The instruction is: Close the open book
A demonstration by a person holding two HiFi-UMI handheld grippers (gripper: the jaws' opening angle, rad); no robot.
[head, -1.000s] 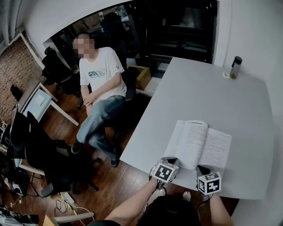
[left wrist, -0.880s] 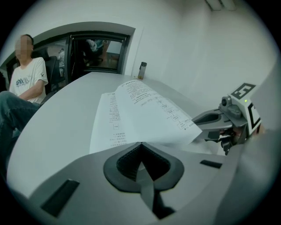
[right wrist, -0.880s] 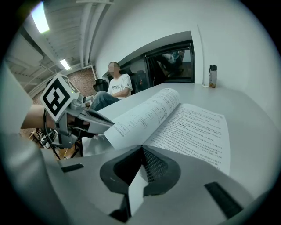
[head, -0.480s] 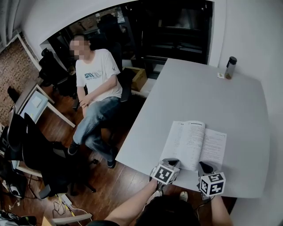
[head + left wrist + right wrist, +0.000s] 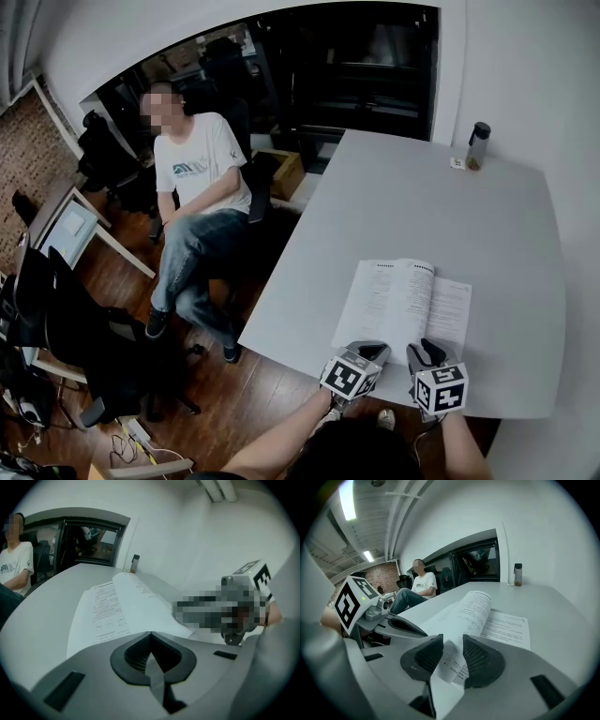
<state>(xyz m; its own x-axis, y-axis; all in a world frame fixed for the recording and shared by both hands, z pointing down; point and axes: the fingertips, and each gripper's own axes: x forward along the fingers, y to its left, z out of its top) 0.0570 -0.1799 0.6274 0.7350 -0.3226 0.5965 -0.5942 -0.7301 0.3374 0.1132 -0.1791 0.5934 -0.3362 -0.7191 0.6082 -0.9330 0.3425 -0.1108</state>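
The open book [image 5: 403,300] lies flat on the grey table [image 5: 422,206], its middle pages arched up [image 5: 474,603]. My left gripper [image 5: 370,350] is at the book's near left corner, jaws shut [image 5: 149,637]; the left page [image 5: 110,613] runs up to their tips, and a pinch cannot be made out. My right gripper [image 5: 424,351] is at the near edge, right of the spine. Its jaws [image 5: 452,646] have just been opening, and a page corner hangs loose between the pads without being pressed.
A dark bottle [image 5: 478,145] stands at the table's far right corner beside the white wall. A person in a white shirt [image 5: 192,183] sits on an office chair left of the table. The table's near edge [image 5: 309,361] runs just under both grippers.
The right gripper's jaws now stand slightly apart at the book's near edge. Both grippers have lifted a little, the left one drifting toward the right one.
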